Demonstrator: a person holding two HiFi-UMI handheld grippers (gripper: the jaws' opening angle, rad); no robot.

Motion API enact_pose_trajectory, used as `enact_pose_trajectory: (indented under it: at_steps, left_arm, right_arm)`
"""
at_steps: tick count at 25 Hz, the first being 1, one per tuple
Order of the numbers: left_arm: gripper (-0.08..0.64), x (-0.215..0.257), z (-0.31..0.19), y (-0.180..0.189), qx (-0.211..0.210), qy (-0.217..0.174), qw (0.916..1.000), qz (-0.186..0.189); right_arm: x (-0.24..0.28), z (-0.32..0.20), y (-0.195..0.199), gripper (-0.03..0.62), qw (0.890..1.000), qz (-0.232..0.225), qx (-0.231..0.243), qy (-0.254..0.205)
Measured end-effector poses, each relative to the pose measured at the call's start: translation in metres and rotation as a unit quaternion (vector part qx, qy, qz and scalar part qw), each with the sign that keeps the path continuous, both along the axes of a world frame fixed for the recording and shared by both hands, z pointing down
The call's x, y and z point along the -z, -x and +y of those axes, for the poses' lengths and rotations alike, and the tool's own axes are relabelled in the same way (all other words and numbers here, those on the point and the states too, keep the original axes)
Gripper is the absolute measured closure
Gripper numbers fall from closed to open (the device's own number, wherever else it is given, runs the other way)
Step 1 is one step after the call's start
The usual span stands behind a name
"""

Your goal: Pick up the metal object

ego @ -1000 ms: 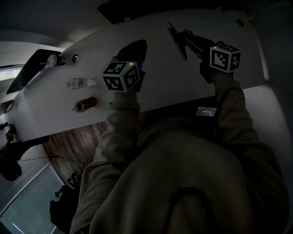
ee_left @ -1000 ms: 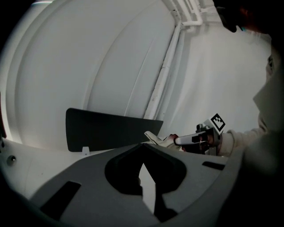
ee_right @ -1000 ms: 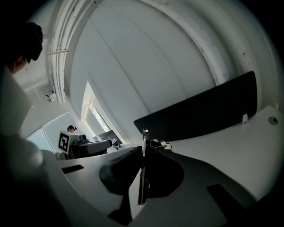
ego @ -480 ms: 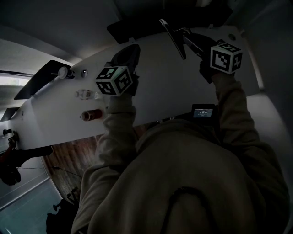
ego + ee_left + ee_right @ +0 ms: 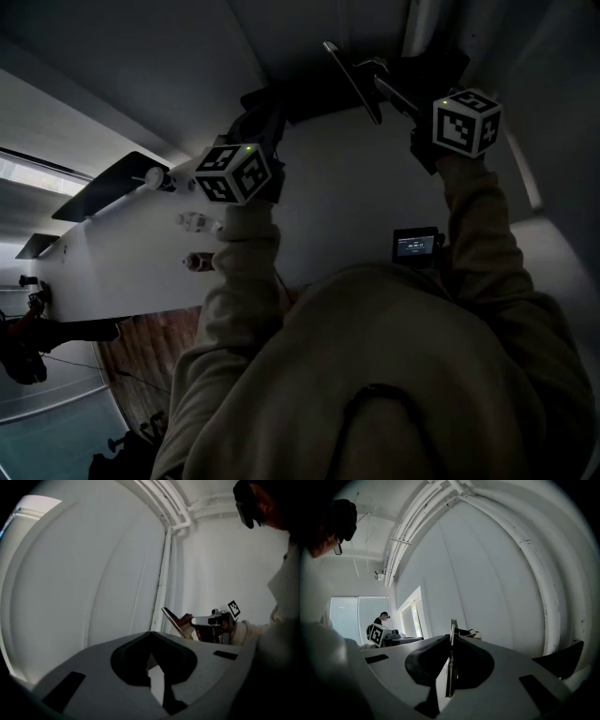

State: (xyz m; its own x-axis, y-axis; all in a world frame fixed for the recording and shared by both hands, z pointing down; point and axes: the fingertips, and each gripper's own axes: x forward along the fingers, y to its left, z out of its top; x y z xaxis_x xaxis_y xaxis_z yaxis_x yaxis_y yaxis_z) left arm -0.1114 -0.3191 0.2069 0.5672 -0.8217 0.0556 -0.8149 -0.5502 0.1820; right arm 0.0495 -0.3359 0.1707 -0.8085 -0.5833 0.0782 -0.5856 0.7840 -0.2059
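- Surface (image 5: 337, 197): white, long. It has slid down and left in the head view over the last 1 second, as the view tips up toward the wall. Both gripper views now face wall and ceiling pipes, not the surface.
- Left gripper (image 5: 151, 648): has risen from over the surface to its dark far edge. Jaws pressed together at the tips, nothing between them.
- Right gripper (image 5: 451, 641): stays high and has barely shifted. Jaws stay pinched on the metal object (image 5: 349, 77), a thin flat piece seen edge-on between the pads and poking out past them.
- Metal object is in the air, well clear of the surface. Judgement: the pick-up looks done, and only a steady hold is needed.
- Small screen device (image 5: 417, 246): lit, near the surface's near edge.
- Containers: 2 small bottle-like items (image 5: 195, 223) lie on the surface left of the left gripper. Too dim to tell contents.
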Motion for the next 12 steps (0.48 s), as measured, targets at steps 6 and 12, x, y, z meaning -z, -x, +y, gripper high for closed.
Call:
enact_pose_trajectory:
  at_steps: [6,12]
  left_arm:
    - [0.557,0.020,0.001,-0.003,0.001,-0.037,0.9993,0.000]
    - [0.557,0.019,-0.003,0.007,0.007,-0.055,0.9984,-0.006]
  right_arm:
    - [0.017,0.006,0.004,0.554,0.999,-0.015,0.006,-0.038]
    - [0.023,0.008,0.000,0.554,0.997,-0.026,-0.006,-0.067]
